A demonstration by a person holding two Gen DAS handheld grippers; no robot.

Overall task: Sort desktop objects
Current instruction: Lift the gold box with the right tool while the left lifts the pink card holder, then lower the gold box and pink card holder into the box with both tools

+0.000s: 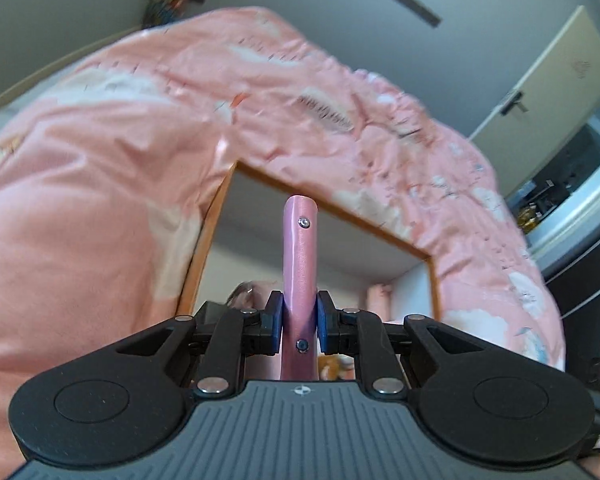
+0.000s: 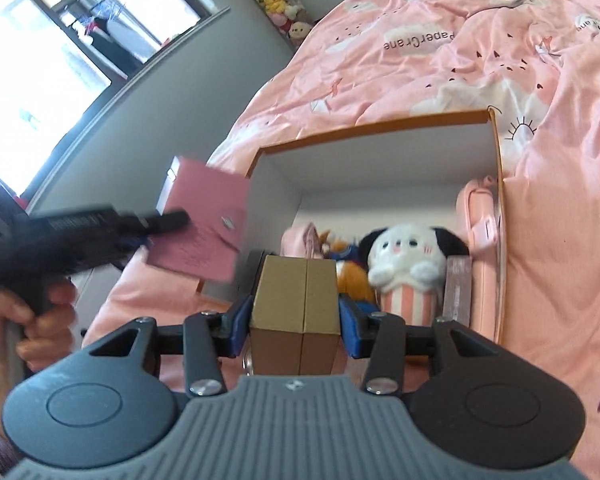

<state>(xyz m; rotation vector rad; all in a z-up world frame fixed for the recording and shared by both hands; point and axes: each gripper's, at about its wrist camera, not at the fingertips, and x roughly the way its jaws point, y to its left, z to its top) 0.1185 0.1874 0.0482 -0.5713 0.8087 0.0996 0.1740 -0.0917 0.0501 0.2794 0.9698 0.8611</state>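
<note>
Nearest, the right gripper (image 2: 298, 322) has its fingers pressed on a brown cardboard box (image 2: 296, 300). Left of it, the left gripper (image 1: 299, 322) holds a pink wallet (image 1: 299, 256) edge-on between narrow fingers. Farther, an open storage box (image 2: 380, 130) on the pink quilt (image 2: 440, 60) contains a plush dog (image 2: 410, 268).

Each camera looks forward along its own gripper's fingers, tilted downward. Both face the white storage box (image 1: 324, 252) (image 2: 380, 168) on the pink quilt (image 1: 100, 184) (image 2: 440, 60), their shared ground; the left view sits nearer.
</note>
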